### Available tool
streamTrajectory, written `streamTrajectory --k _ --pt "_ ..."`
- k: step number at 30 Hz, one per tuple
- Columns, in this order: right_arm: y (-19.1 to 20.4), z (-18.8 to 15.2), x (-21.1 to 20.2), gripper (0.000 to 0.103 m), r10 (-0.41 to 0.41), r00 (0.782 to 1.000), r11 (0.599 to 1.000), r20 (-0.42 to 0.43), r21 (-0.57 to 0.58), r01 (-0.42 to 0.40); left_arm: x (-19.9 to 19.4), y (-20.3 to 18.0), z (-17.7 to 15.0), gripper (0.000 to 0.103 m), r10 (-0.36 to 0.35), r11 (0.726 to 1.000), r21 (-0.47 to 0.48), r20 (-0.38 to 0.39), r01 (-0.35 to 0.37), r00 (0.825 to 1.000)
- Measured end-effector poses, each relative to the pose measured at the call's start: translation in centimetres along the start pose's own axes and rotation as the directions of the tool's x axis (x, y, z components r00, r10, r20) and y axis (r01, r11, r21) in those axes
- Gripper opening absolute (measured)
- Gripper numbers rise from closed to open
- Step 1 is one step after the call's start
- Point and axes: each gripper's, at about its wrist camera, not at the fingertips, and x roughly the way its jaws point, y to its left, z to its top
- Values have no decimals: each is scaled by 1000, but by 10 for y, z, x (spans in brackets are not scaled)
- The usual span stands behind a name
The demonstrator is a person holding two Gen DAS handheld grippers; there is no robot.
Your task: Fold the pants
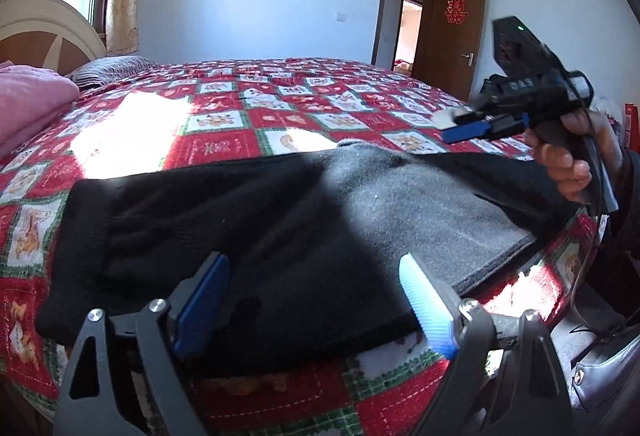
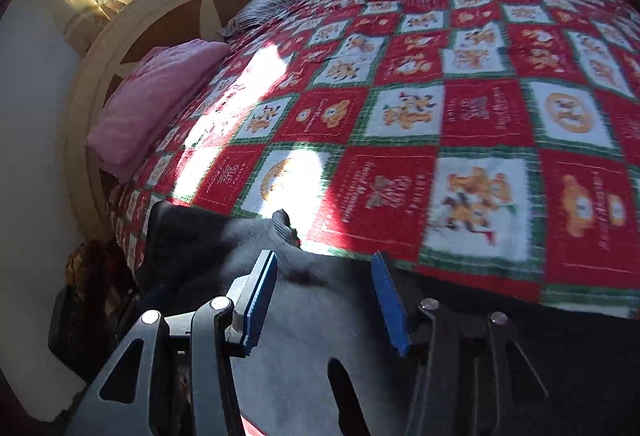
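1. Black fleece-like pants [image 1: 248, 232], folded into a long flat band, lie across the near edge of the bed on a red, white & green checked quilt w/ bear prints [image 1: 256, 115].
2. In left wrist view, one pant end sits at left, squared off; the greyer, sunlit part runs right toward the bed corner.
3. Left gripper [image 1: 316, 308], black frame w/ blue pads: jaws wide apart, nothing between them, poised over the near edge of the pants. Can't tell if the pads touch the cloth.
4. Right gripper [image 1: 450, 127], same black/blue build, seen from left cam held by the person's hand [image 1: 568, 163] above the right end of the pants, tips pointing left. In that view its tips look close together, blurred.
5. Right wrist view: right gripper [image 2: 324, 300] pads stand clearly apart, empty, above the pants [image 2: 224, 240]; a small raised peak of fabric sits just beyond the tips.
6. Quilt [image 2: 460, 123] has bright sun patches near the pants.
7. Folded pink blanket [image 2: 156, 99] lies at the head of the bed against the cream round headboard [image 2: 120, 35], well apart from the pants.
8. Grey striped pillow [image 1: 112, 69] beside it.
9. Brown wooden door [image 1: 452, 31] w/ red paper cutout stands open at far wall.
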Motion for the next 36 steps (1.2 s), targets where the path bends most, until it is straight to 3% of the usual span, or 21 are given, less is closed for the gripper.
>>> streamTrajectory --k 3,5,8,13,17,19,21,28,31,35,36 --pt "-44 -19 -65 51 -97 994 995 59 35 95 -2 -18 11 90 -36 998 46 13 35 999" --pt "-77 -35 -113 51 -202 974 977 106 95 193 0 -37 18 90 -72 993 95 8 71 997" --pt "-129 -62 -191 51 -324 929 930 179 240 278 8 -68 26 90 -128 978 167 -17 129 992" --pt "-193 -118 -298 51 -497 829 817 258 461 347 29 -127 38 90 -219 928 295 -66 228 974" --pt "-216 -148 -330 51 -552 790 765 266 537 354 45 -171 38 88 -259 874 392 -127 288 958" --pt "-227 -157 -331 51 -561 787 749 259 563 348 54 -188 37 82 -261 853 422 -161 306 952" --pt "-234 -165 -329 51 -561 786 740 261 583 335 62 -200 34 69 -257 836 445 -201 321 945" --pt "-252 -179 -338 51 -553 771 729 315 632 264 69 -230 16 57 -237 773 532 -264 346 935" --pt "-256 -183 -344 51 -556 767 721 319 645 254 74 -236 13 54 -221 768 543 -273 340 936" --pt "-259 -181 -338 49 -534 786 727 312 644 239 77 -237 16 53 -213 784 526 -269 329 939" --pt "-259 -180 -334 44 -531 791 729 305 641 242 78 -236 17 48 -209 791 519 -269 324 940"
